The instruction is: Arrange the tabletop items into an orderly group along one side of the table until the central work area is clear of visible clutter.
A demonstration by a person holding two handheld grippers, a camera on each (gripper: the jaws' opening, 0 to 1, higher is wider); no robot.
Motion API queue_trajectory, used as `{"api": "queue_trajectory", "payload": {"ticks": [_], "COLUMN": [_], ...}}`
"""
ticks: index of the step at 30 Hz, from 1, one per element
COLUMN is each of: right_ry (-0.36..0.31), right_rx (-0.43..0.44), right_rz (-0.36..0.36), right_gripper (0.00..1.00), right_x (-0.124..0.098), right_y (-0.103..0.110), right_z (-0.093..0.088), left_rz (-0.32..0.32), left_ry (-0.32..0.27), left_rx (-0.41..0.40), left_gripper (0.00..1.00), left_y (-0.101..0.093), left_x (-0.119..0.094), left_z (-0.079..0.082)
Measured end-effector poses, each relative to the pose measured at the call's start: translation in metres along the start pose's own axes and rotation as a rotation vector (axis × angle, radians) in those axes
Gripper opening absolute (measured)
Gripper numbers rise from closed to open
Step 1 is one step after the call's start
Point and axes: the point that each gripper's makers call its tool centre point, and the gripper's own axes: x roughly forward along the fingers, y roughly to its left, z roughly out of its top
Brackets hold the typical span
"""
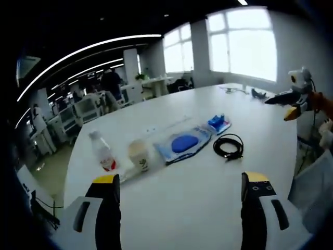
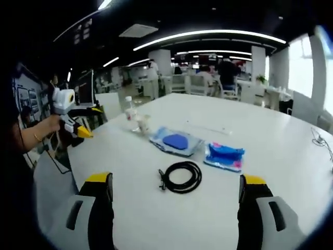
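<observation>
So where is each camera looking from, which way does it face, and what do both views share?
Left gripper view: rides the left gripper, looking across the white table; the right gripper enters from the right.
Right gripper view: rides the right gripper, facing the table from another side; the left gripper and a hand enter from the left.
Shared: bottle, cup, blue pouch, small blue packet, black cable.
</observation>
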Motion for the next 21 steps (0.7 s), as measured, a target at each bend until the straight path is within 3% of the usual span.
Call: {"api": "queue_trajectory", "payload": {"ticks": [21], "right_ry": [0.03], "right_rx": [-0.064], "right_rz": [-0.019], "right_gripper": [1.0], "right_x": [-0.017], "right_y": [0.007], "right_z": [-0.02], "left_rz": [0.042], "left_ry": [-0.025], "left_rx": [-0.011], "left_gripper": [0.97], "left_y": [0.011], "left_x": [-0.048], "left_z": [-0.021]}}
